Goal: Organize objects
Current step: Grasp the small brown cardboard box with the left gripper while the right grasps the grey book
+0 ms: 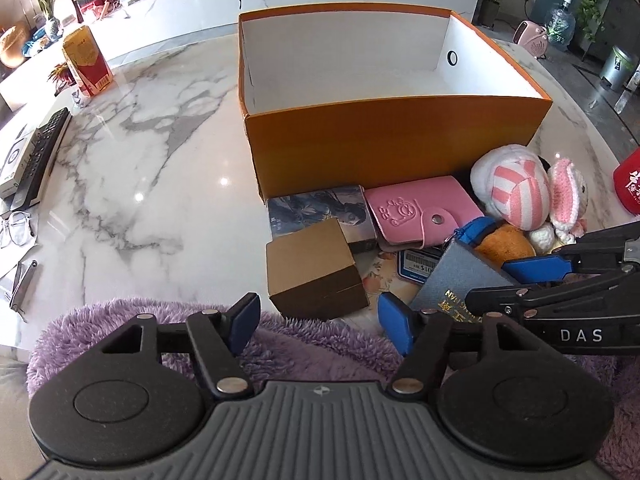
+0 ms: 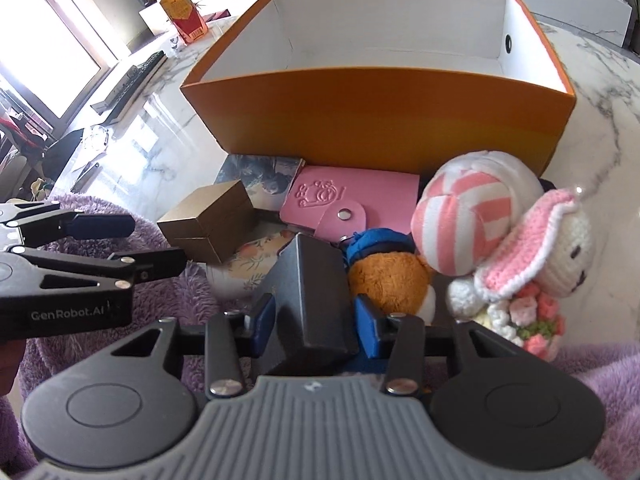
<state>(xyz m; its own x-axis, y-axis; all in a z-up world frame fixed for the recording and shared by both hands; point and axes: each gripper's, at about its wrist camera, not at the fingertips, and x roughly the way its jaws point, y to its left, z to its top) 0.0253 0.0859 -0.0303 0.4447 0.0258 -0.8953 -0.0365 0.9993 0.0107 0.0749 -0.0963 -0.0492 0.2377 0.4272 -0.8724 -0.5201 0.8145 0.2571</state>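
Observation:
An empty orange box with a white inside stands on the marble table. In front of it lies a pile: a brown cardboard box, a pink card wallet, a picture card, a pink-striped plush, a crocheted bunny and an orange plush. My right gripper is shut on a grey passport booklet, tilted up off the pile. My left gripper is open and empty, just before the brown box.
A purple fluffy cloth lies under both grippers. A yellow-red carton, remote controls and glasses sit at the left. A red item is at the right edge.

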